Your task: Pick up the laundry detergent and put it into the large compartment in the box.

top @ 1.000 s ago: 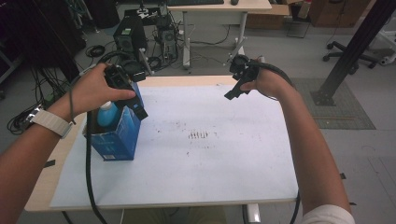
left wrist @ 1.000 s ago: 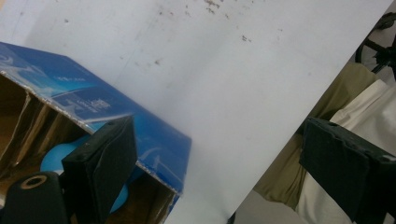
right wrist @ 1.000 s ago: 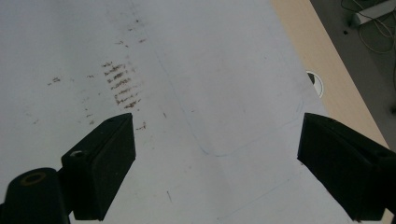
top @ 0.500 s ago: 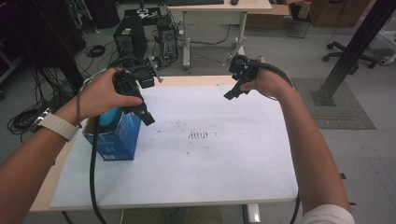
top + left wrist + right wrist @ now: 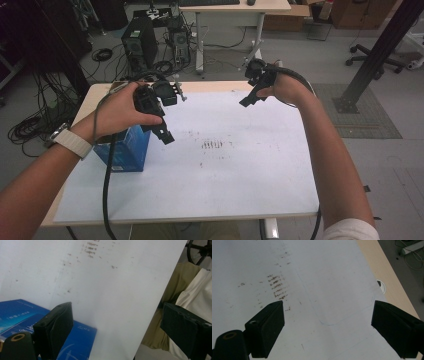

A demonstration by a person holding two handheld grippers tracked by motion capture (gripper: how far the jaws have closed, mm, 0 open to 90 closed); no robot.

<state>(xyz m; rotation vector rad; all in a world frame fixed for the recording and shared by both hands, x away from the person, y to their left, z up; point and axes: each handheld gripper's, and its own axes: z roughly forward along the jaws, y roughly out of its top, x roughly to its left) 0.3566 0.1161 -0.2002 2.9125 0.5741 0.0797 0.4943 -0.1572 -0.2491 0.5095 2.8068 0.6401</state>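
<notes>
One blue cardboard box [image 5: 125,150] on my white-covered table [image 5: 240,190] — sole loose item. Two black two-jaw grippers in my hands: left gripper [image 5: 162,132], right gripper [image 5: 248,100]. One patch of brown smudge marks [image 5: 213,145] mid-table. One white wristband [image 5: 70,142] — my left wrist.

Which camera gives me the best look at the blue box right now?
The high view: the blue box stands on the table's left side, partly behind the left hand. The left gripper view catches just a printed corner.
</notes>
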